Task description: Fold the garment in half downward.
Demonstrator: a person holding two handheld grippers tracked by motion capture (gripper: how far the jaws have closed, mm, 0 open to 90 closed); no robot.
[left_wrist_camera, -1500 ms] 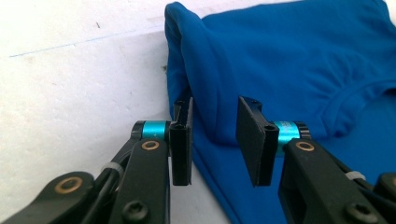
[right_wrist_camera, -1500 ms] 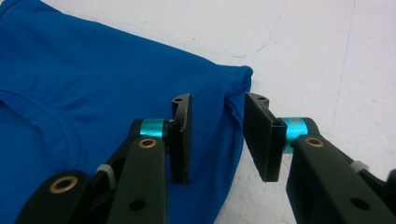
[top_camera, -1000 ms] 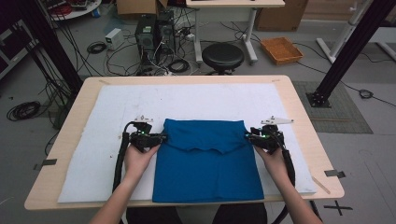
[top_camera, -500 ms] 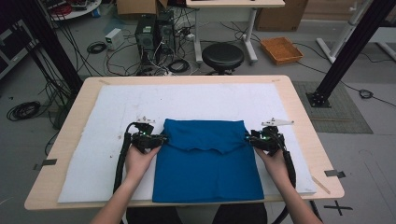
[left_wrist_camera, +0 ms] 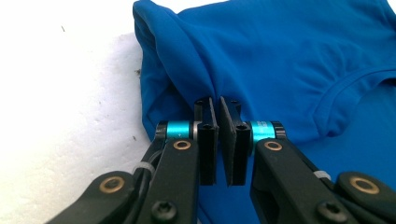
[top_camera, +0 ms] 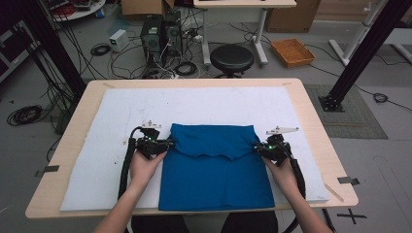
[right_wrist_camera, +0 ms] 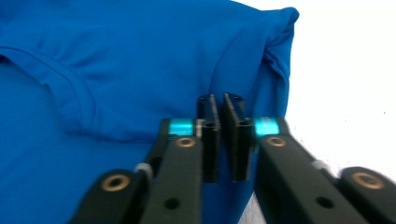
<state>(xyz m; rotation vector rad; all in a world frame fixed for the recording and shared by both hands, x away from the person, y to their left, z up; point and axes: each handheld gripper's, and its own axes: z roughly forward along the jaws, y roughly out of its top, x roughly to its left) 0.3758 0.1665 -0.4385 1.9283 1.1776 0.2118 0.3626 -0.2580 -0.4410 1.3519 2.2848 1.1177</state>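
A blue shirt (top_camera: pixel 216 170) lies on the white mat (top_camera: pixel 116 145), its upper part folded down over the body with the neckline showing. My left gripper (top_camera: pixel 167 144) is at the fold's left edge and is shut on a pinch of the shirt's cloth (left_wrist_camera: pixel 187 70). In the left gripper view, the left gripper (left_wrist_camera: pixel 218 100) has its pads almost together. At the fold's right edge, my right gripper (top_camera: pixel 256 148) is shut on the cloth there (right_wrist_camera: pixel 275 56). The right gripper view has the right gripper (right_wrist_camera: pixel 219 97) with fabric bunched at its tips. Both grippers sit low on the mat.
The mat covers most of a wooden table (top_camera: pixel 311 111). Bare mat stretches behind the shirt and to its left and right. Beyond the table's far edge stand a black stool (top_camera: pixel 231 58), computer cases and cables on the floor. Tape marks sit at the table's side edges.
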